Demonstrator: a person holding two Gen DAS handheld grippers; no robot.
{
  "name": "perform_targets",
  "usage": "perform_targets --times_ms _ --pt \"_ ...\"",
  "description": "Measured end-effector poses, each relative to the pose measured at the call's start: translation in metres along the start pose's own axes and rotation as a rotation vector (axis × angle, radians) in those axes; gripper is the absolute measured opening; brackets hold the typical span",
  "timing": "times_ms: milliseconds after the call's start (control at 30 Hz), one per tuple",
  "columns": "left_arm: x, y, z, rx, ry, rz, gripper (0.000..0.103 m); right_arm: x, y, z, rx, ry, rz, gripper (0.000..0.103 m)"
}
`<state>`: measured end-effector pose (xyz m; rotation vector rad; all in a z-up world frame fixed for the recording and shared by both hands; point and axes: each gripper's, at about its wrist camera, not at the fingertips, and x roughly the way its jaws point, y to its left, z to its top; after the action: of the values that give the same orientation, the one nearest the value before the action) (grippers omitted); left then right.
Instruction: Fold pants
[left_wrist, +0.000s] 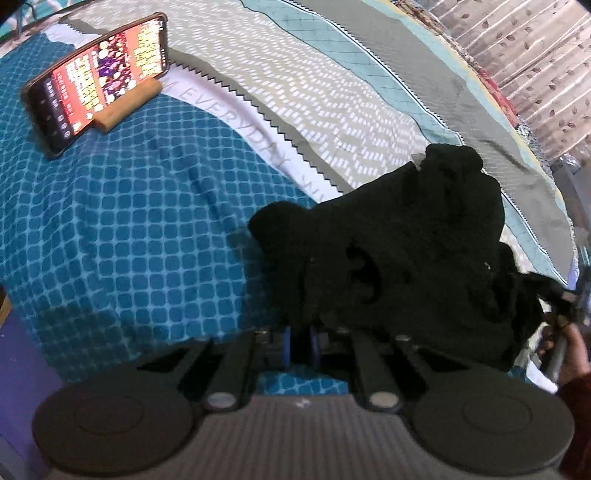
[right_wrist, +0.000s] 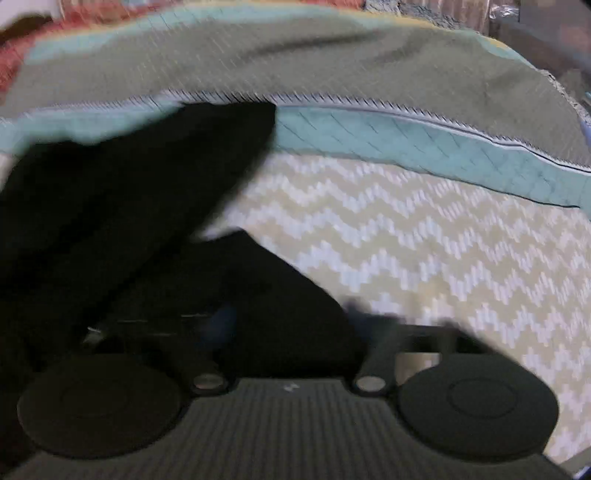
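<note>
The black pants (left_wrist: 399, 240) lie bunched on the bedspread, right of centre in the left wrist view. My left gripper (left_wrist: 300, 338) is shut on their near edge, and black cloth runs down between its blue pads (left_wrist: 286, 341). At that view's far right a hand (left_wrist: 570, 354) holds my right gripper (left_wrist: 567, 295), which pinches another part of the cloth. The right wrist view is blurred. There the pants (right_wrist: 129, 206) stretch up to the left and drape over my right gripper (right_wrist: 284, 325), hiding its fingertips.
A phone (left_wrist: 99, 77) with a lit screen leans in a wooden stand (left_wrist: 129, 105) at the back left. The bedspread has a blue checked part (left_wrist: 129, 221), a zigzag part (right_wrist: 424, 240) and teal and grey bands. A curtain (left_wrist: 535, 66) hangs beyond the bed.
</note>
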<state>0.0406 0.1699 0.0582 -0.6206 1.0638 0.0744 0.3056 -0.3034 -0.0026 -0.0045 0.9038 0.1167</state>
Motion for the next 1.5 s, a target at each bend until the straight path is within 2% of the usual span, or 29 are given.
perform_targets --times_ms 67,133,200,300,367,433,467,533,633,733,767,800,900,967,1033,1067,1100,1133,1167,1200,1300,1367,1400,1433,1500 --pt "0.000 -0.008 0.002 0.017 -0.012 0.010 0.009 -0.038 -0.022 0.006 0.122 -0.100 0.014 0.007" --pt "-0.003 -0.012 0.003 0.039 -0.038 0.000 0.009 -0.101 -0.062 0.003 0.295 -0.280 0.051 0.008" --pt "-0.008 -0.012 0.004 0.041 -0.056 -0.027 0.009 -0.161 -0.105 -0.012 0.429 -0.431 0.040 0.008" --pt "-0.010 -0.002 0.004 0.022 -0.056 -0.067 0.009 -0.225 -0.158 -0.048 0.544 -0.515 -0.049 0.008" --pt "-0.011 0.001 0.005 0.003 -0.056 -0.080 0.009 -0.244 -0.179 -0.077 0.592 -0.492 -0.107 0.009" --pt "-0.013 0.004 0.006 0.001 -0.071 -0.064 0.009 -0.255 -0.190 -0.111 0.620 -0.428 -0.245 0.014" --pt "-0.011 0.004 0.007 -0.007 -0.071 -0.063 0.009 -0.257 -0.195 -0.128 0.633 -0.398 -0.291 0.028" --pt "-0.009 0.009 0.006 -0.011 -0.057 -0.071 0.009 -0.263 -0.206 -0.171 0.696 -0.340 -0.316 0.056" --pt "-0.005 0.010 0.000 -0.001 -0.036 -0.052 0.010 -0.269 -0.214 -0.215 0.794 -0.298 -0.356 0.056" --pt "0.000 0.010 -0.002 0.000 -0.031 -0.036 0.017 -0.272 -0.217 -0.218 0.823 -0.298 -0.337 0.056" --pt "0.001 0.010 -0.003 -0.002 -0.034 -0.028 0.023 -0.272 -0.217 -0.218 0.823 -0.308 -0.323 0.056" --pt "0.003 0.010 -0.003 0.000 -0.040 -0.022 0.026 -0.269 -0.219 -0.212 0.820 -0.316 -0.306 0.056" --pt "0.011 0.011 -0.003 -0.004 -0.035 -0.011 0.035 -0.246 -0.229 -0.201 0.830 -0.334 -0.273 0.056" --pt "0.017 0.011 -0.003 -0.014 -0.021 -0.004 0.036 -0.226 -0.235 -0.191 0.835 -0.315 -0.266 0.056" --pt "0.023 0.009 -0.005 -0.016 -0.010 0.012 0.030 -0.207 -0.235 -0.184 0.838 -0.276 -0.305 0.056" --pt "0.025 0.008 -0.005 -0.015 -0.009 0.024 0.013 -0.197 -0.238 -0.180 0.834 -0.258 -0.321 0.055" --pt "0.026 0.007 -0.005 -0.015 -0.004 0.031 0.009 -0.187 -0.239 -0.175 0.824 -0.237 -0.339 0.054" --pt "0.026 0.007 -0.004 -0.017 -0.003 0.031 0.009 -0.180 -0.237 -0.170 0.805 -0.221 -0.370 0.039" --pt "0.022 0.006 -0.003 -0.014 -0.012 0.031 0.009 -0.178 -0.234 -0.164 0.767 -0.216 -0.405 0.016" --pt "0.016 0.004 -0.002 0.001 -0.027 0.028 0.008 -0.183 -0.230 -0.160 0.742 -0.238 -0.425 0.013" --pt "-0.004 0.001 0.000 0.033 -0.057 -0.005 0.008 -0.225 -0.221 -0.157 0.740 -0.405 -0.521 0.008" --pt "-0.010 0.001 -0.003 0.054 -0.053 -0.025 0.009 -0.251 -0.222 -0.167 0.770 -0.450 -0.565 0.007" --pt "-0.010 0.001 -0.008 0.071 -0.043 -0.029 0.009 -0.258 -0.223 -0.174 0.768 -0.444 -0.598 0.007" --pt "-0.008 0.000 -0.013 0.092 -0.028 -0.020 0.015 -0.261 -0.224 -0.180 0.755 -0.416 -0.630 0.008" --pt "-0.001 -0.001 -0.025 0.148 0.016 0.029 0.025 -0.255 -0.228 -0.191 0.704 -0.307 -0.683 0.013"
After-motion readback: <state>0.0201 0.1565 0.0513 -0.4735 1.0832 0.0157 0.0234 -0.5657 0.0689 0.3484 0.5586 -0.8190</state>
